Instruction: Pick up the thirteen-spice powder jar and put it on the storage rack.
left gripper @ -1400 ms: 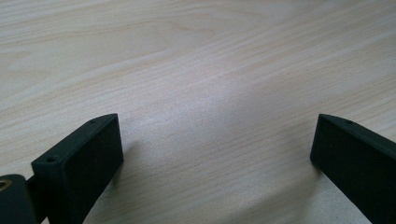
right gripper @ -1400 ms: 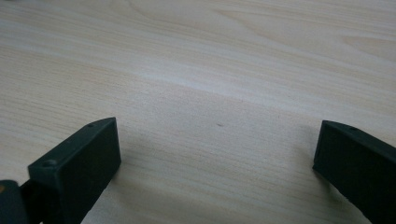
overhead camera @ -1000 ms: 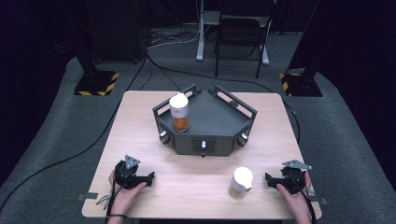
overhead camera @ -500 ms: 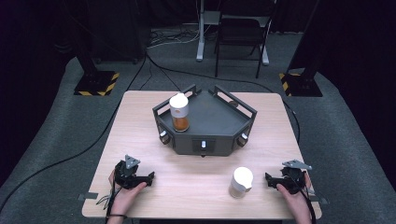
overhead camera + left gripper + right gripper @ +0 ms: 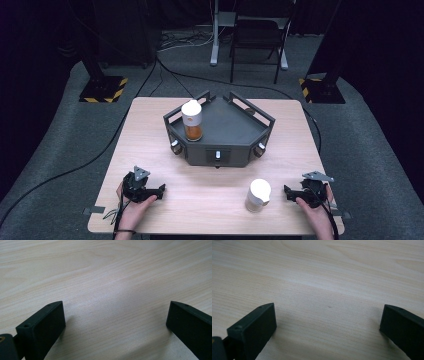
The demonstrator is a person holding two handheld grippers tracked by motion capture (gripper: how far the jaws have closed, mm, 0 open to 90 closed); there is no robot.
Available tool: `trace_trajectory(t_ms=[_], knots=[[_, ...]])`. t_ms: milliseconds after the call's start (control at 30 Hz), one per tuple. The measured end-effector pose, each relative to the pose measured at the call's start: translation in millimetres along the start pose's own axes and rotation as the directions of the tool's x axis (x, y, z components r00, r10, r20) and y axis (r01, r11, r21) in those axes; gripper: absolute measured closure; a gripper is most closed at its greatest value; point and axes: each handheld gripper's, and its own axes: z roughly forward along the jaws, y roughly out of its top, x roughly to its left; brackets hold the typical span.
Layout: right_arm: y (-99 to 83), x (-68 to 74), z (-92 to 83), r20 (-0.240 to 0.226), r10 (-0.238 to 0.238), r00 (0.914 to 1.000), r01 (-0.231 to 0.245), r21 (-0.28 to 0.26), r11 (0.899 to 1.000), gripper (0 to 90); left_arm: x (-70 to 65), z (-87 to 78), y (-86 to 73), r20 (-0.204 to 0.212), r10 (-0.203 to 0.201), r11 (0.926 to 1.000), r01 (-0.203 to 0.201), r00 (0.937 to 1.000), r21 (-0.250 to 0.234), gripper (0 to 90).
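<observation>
Claws first: the right claw [image 5: 294, 193] rests low on the bench [image 5: 150, 130] near the front right corner, and its jaws stand wide with only bare wood between them. It holds nothing. The left claw [image 5: 156, 192] rests near the front left corner, jaws wide too, and holds nothing.

Now from big to small. The wooden bench is pale and smooth. On its far middle sits a dark tray [image 5: 235, 127] with low walls. A jar [image 5: 192, 121] with orange stuff and a white lid stands in the tray's left part. A small white bottle [image 5: 258, 195] stands upright on the bench, just beside the right claw, not touching it.

I think the white bottle comes next. To do it well, slide the right claw level around the bottle's middle, then squeeze softly so it does not tip.

The room is dark, with grey carpet, cables and a chair behind
</observation>
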Motion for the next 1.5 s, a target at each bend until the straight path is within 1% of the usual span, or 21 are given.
trace_trajectory(t_ms=[933,1067,1100,1133,1200,1333,1500], knots=[[0.0,-0.1,-0.1,0.0,0.003,1.0,-0.003,0.0,1.0,0.0,-0.1,-0.1,-0.1,0.002,0.001,1.0,-0.001,1.0,0.0,1.9],[-0.6,0.2,-0.8,0.003,0.009,1.0,-0.009,-0.003,1.0,1.6,-0.1,-0.1,-0.1,0.002,0.001,1.0,-0.001,1.0,0.0,1.9],[-0.4,-0.3,-2.5,0.003,0.015,0.9999,-0.015,-0.003,1.0,4.8,-0.1,0.0,-0.1,0.002,0.001,1.0,-0.001,1.0,0.0,1.9],[-0.8,-2.3,-3.7,-0.007,0.023,0.9997,-0.023,-0.006,1.0,5.7,-0.1,0.0,-0.1,0.002,0.001,1.0,-0.001,1.0,0.0,1.9],[-2.1,-3.9,-6.4,-0.015,0.031,0.9994,-0.031,-0.017,0.999,6.1,0.0,-0.1,-0.1,0.002,0.001,1.0,-0.001,1.0,0.0,1.9],[-3.3,-3.6,-12.8,-0.011,0.031,0.9994,-0.032,-0.04,0.999,6.6,0.1,0.0,0.0,0.002,0.002,1.0,-0.002,1.0,0.0,1.9],[-3.1,-3.9,-19.4,-0.021,0.032,0.9993,-0.034,-0.057,0.998,7.1,0.1,0.2,0.1,0.003,0.002,1.0,-0.002,1.0,0.0,1.7]])
